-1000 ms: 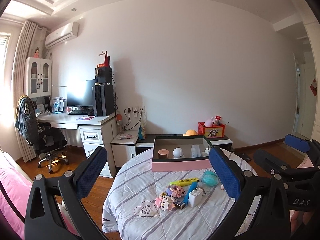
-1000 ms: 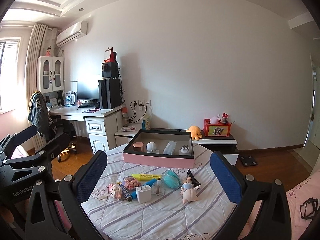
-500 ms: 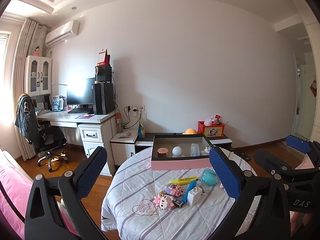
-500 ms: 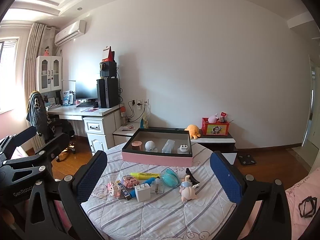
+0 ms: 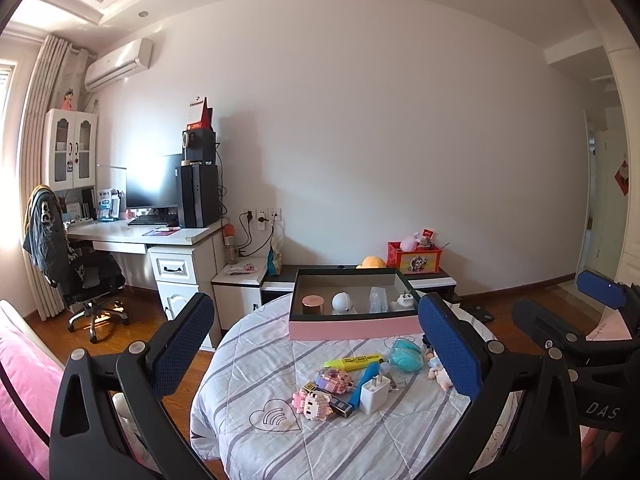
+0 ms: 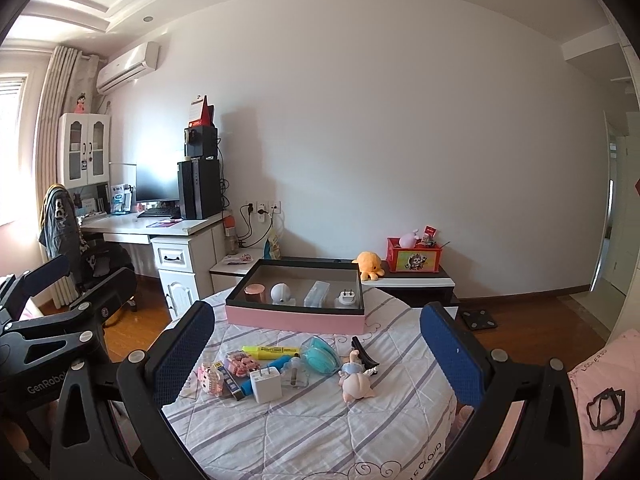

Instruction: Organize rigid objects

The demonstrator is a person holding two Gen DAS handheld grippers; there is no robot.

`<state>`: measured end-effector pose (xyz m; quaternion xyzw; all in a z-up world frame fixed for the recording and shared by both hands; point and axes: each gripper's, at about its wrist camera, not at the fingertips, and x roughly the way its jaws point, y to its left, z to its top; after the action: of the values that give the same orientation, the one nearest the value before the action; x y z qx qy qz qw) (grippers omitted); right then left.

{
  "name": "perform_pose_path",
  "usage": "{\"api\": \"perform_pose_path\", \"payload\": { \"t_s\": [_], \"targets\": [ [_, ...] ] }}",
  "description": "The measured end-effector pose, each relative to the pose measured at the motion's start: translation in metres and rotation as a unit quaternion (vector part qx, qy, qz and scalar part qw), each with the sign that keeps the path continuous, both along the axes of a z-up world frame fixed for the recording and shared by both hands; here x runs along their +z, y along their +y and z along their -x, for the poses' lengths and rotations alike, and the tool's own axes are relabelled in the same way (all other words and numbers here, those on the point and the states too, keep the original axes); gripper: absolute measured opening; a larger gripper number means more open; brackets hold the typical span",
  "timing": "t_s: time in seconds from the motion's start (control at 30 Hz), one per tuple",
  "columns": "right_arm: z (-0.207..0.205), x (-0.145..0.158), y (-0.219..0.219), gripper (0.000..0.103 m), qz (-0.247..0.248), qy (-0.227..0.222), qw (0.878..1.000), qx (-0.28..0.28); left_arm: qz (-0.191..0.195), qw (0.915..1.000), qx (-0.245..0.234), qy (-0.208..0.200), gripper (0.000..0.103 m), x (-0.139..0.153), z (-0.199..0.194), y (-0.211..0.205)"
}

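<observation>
A round table with a striped cloth (image 6: pixel 320 432) holds a pink box (image 6: pixel 296 318) at its far side, with several small items inside. In front of it lie a yellow highlighter (image 6: pixel 271 351), a white charger (image 6: pixel 266 384), a teal bowl (image 6: pixel 322 358), pink brick toys (image 6: pixel 212 376) and a small doll (image 6: pixel 356 378). My left gripper (image 5: pixel 316 344) is open and empty, above the table's near left side. My right gripper (image 6: pixel 316 344) is open and empty, above the near edge. The box (image 5: pixel 354 326) and charger (image 5: pixel 374 394) also show in the left wrist view.
A white desk (image 6: pixel 160 228) with a monitor and an office chair (image 6: pixel 76 248) stands at the left. A low cabinet (image 6: pixel 412 280) with a red box and an orange plush stands behind the table. A pink bed edge (image 5: pixel 24 392) lies at the left.
Both grippers have drifted slightly, so the table sits a little differently in each view. Both stay open and empty. Nothing on the table has moved.
</observation>
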<state>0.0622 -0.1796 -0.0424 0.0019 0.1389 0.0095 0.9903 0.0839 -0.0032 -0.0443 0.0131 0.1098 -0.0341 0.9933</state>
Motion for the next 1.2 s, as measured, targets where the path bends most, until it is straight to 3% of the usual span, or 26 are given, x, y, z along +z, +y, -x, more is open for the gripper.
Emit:
{"api": "perform_pose_path", "payload": {
  "t_s": [0.23, 0.43, 0.53, 0.73, 0.97, 1.2],
  "targets": [
    [-0.007, -0.005, -0.001, 0.103, -0.001, 0.008, 1.000, 0.007, 0.000, 0.9999, -0.010, 0.014, 0.103, -0.007, -0.008, 0.000],
    [-0.030, -0.032, -0.001, 0.103, -0.001, 0.043, 0.999, 0.010, -0.007, 0.9978, -0.014, 0.065, 0.103, -0.041, -0.035, 0.000],
    [-0.047, -0.056, -0.003, 0.103, 0.001, 0.076, 0.997, 0.009, -0.001, 0.9933, -0.022, 0.114, 0.103, -0.068, -0.056, 0.002],
    [-0.079, -0.107, -0.007, 0.103, -0.010, 0.136, 0.991, 0.014, -0.002, 0.9845, -0.012, 0.175, 0.103, -0.114, -0.091, 0.007],
    [-0.108, -0.142, -0.022, 0.103, -0.025, 0.182, 0.983, 0.005, 0.011, 0.9680, 0.009, 0.251, 0.103, -0.165, -0.134, 0.021],
    [-0.126, -0.161, -0.037, 0.103, -0.032, 0.205, 0.978, -0.009, 0.027, 0.9595, 0.025, 0.279, 0.103, -0.191, -0.162, 0.030]
  ]
}}
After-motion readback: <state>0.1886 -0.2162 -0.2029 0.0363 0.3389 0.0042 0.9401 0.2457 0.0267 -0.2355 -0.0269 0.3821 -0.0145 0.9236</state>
